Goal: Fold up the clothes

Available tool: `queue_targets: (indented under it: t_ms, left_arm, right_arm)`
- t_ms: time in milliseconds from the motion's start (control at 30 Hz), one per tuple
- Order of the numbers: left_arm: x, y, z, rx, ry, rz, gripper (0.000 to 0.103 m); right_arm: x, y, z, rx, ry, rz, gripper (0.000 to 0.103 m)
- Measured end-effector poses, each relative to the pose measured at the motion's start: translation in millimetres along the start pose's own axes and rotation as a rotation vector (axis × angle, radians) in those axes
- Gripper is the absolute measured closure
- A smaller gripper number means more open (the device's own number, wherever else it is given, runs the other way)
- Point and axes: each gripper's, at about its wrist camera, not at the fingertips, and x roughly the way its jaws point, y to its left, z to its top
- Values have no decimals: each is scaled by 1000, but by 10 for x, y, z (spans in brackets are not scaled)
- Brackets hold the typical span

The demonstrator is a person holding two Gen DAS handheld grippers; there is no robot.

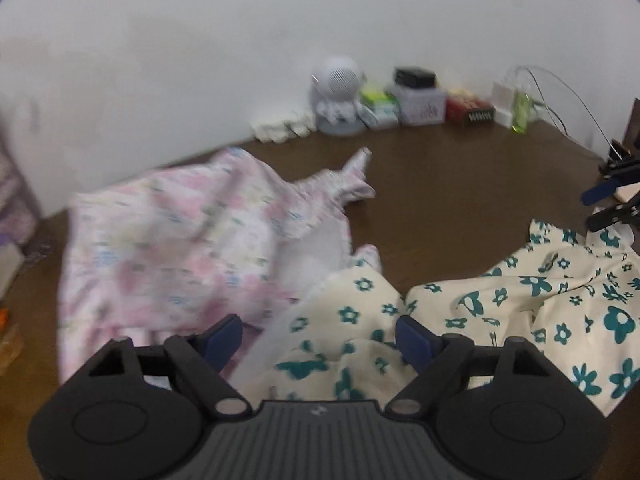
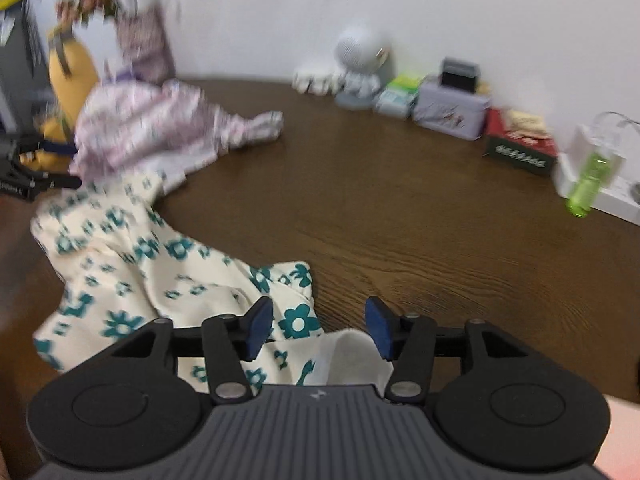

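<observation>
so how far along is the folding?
Done: nothing looks folded. The cream floral garment lies crumpled and the pink one is heaped behind it. In hand: nothing; left gripper and right gripper are both open over the cream cloth. Left: folding both.

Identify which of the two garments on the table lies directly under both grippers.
The cream garment with teal flowers; the pink floral garment lies farther off, toward the wall.

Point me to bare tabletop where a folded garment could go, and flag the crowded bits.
Free: the wide brown table stretch right of the cream floral garment, between it and the clutter along the wall. Crowded: the back edge, with the white speaker, lilac tin, red box and green bottle; and the left, under the pink garment.
</observation>
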Motion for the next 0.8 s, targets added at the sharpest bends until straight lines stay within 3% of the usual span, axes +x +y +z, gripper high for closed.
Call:
queue_targets:
  t_ms: [100, 233, 300, 367, 400, 467, 567, 600, 667, 800]
  left_arm:
    - [203, -62, 66, 25, 29, -27, 22]
    - [401, -105, 151, 70, 78, -32, 26]
    - [455, -99, 155, 81, 103, -53, 35]
    - [486, -99, 144, 78, 124, -79, 55]
    - [491, -104, 132, 77, 131, -90, 60]
    - [492, -112, 108, 64, 140, -109, 84]
    - [458, -128, 84, 25, 137, -110, 99]
    - [430, -142, 82, 13, 129, -96, 99]
    - [304, -170, 131, 21, 88, -69, 100]
    - [-26, -163, 323, 15, -19, -3, 101]
  right_arm:
    - [222, 37, 33, -42, 53, 15, 49]
    - [363, 87, 49, -78, 84, 35, 61]
    - [400, 105, 55, -89, 91, 45, 61]
    - [423, 129, 54, -102, 97, 56, 61]
    - [437, 144, 53, -108, 102, 62, 63]
    - [465, 170, 43, -116, 110, 74, 71]
    - [469, 206, 35, -146, 112, 73, 83]
    - [457, 226, 31, -155, 116, 73, 97]
    - [407, 283, 27, -188, 100, 50, 99]
    - [121, 404, 171, -258, -16, -47, 100]
